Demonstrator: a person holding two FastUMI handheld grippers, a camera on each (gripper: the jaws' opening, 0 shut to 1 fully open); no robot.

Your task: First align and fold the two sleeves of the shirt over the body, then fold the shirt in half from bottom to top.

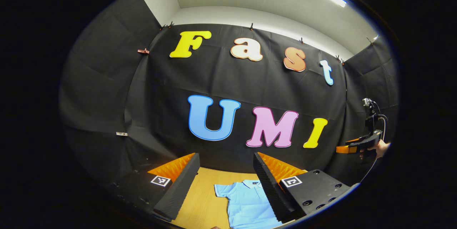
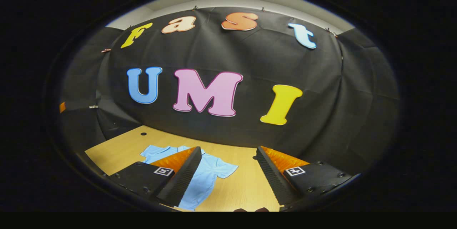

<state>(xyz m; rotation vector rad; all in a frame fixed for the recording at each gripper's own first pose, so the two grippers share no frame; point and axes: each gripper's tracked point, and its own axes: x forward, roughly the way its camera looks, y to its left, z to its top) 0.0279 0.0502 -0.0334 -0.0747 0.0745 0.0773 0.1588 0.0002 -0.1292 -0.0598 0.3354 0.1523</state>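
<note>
A light blue short-sleeved polo shirt (image 1: pixel 246 202) lies flat on the wooden table (image 1: pixel 201 197), collar toward the far wall. My left gripper (image 1: pixel 225 164) hovers above it, open, with nothing between its fingers; the right finger hides the shirt's right side. In the right gripper view the same shirt (image 2: pixel 209 175) spreads out at lower left, both sleeves out to the sides. My right gripper (image 2: pixel 226 159) is held open over the table, to the right of the shirt, and its left finger covers the shirt's middle. That gripper (image 1: pixel 342 149), held in a hand, also shows far right in the left gripper view.
The table (image 2: pixel 242 182) ends at the black cloth wall behind it. A small dark hole (image 2: pixel 143 134) marks the tabletop near its far left corner. Bare wood lies to the left and right of the shirt.
</note>
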